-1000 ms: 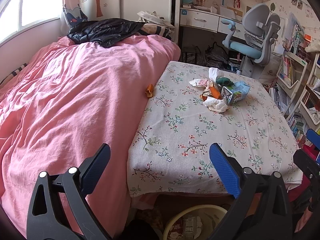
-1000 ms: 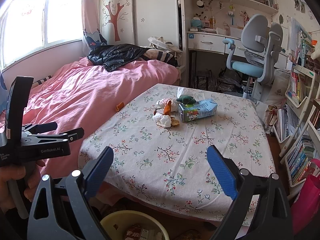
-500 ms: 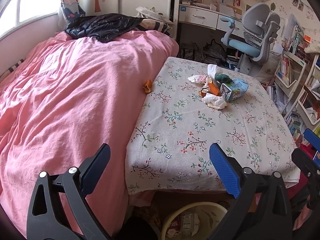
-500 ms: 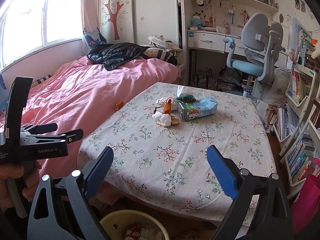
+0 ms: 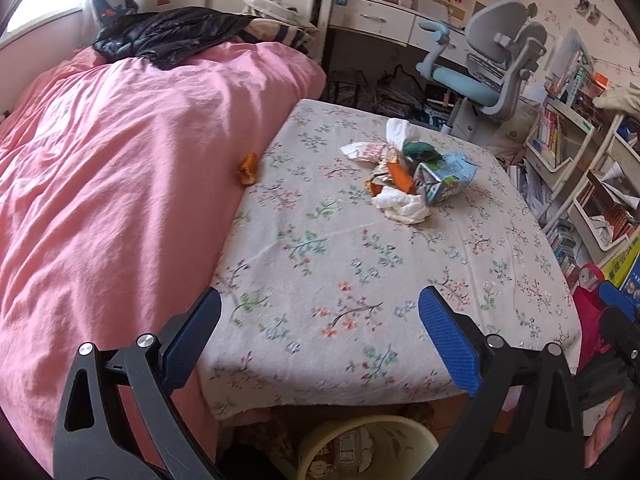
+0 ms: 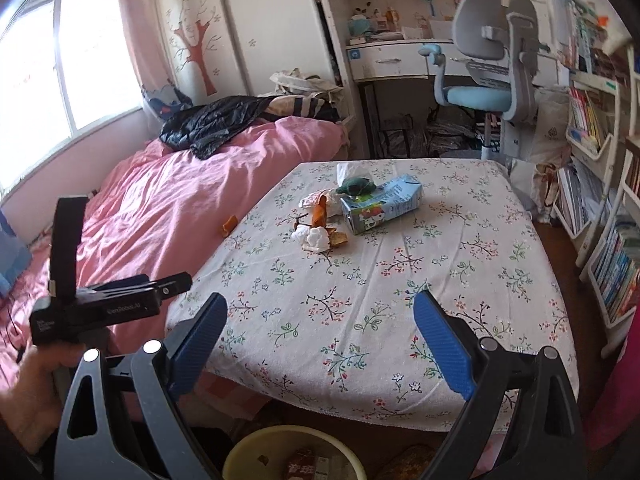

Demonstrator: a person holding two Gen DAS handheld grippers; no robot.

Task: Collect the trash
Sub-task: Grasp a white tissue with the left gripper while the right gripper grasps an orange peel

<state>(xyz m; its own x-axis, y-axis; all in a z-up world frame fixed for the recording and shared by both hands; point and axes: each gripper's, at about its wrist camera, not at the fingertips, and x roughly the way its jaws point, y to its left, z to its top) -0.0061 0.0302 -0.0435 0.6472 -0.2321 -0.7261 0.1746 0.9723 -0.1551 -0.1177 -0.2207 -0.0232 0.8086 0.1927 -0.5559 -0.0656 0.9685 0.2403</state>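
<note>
Right wrist view shows our right gripper (image 6: 320,344) with its jaws wide apart and nothing between them, held over the near edge of the table (image 6: 500,280); left wrist view shows our left gripper (image 5: 316,336) just the same, spread and empty. The trash sits in 1 heap toward the far side of the table: a milk carton (image 6: 380,206) on its side, a crumpled tissue (image 6: 314,238) touching bits of orange peel (image 6: 320,212), a dark green wad (image 6: 354,186) and some wrappers. Another piece of peel (image 5: 248,168) lies apart, right at the seam between the table and the pink quilt (image 5: 120,160). A yellow bin (image 6: 248,452) stands on the floor below the near edge.

We judge the reach to be the risk: the heap is well away from both grippers, and the loose tablecloth could drag and scatter the scraps. The tissue may tear or slip out, the open carton may drip, and the lone peel could slide down beside the bed.

As for writing, we read "GenRobot.AI" on the left gripper's body in the right wrist view; the carton shows a cartoon picture, its print too small for us to read.
</note>
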